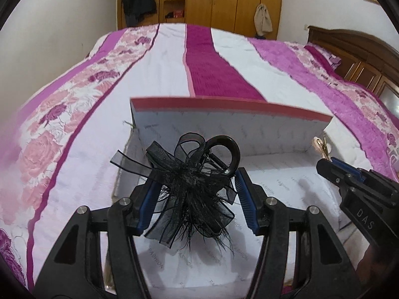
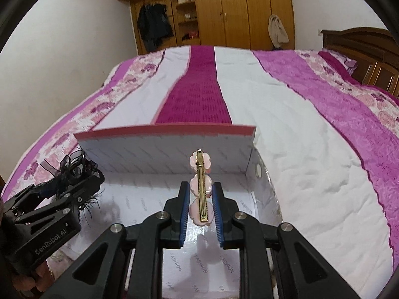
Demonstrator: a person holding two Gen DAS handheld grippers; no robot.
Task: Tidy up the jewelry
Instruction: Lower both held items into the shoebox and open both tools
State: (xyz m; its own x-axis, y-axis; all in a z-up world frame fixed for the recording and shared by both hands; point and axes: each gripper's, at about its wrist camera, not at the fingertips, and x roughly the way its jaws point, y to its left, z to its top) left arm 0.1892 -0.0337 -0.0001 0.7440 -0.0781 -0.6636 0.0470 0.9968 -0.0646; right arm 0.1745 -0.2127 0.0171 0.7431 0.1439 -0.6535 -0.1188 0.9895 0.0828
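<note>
My left gripper (image 1: 197, 189) is shut on a black hair claw with ribbon and feathers (image 1: 192, 174) and holds it above the open white box (image 1: 286, 182) printed "FASHION". The box lid (image 1: 224, 109) stands upright at the back with a pink edge. My right gripper (image 2: 200, 199) is shut on a gold clip with pink flowers (image 2: 201, 186), upright over the same box (image 2: 149, 199). The right gripper also shows in the left wrist view (image 1: 324, 164), and the left gripper in the right wrist view (image 2: 82, 184) with the black claw (image 2: 74, 167).
The box lies on a bed with a pink, magenta and white floral cover (image 1: 82, 114). A wooden headboard (image 2: 361, 49) is at the right. A wooden wardrobe (image 2: 237, 7) with a hanging dark coat (image 2: 154, 25) stands at the far wall.
</note>
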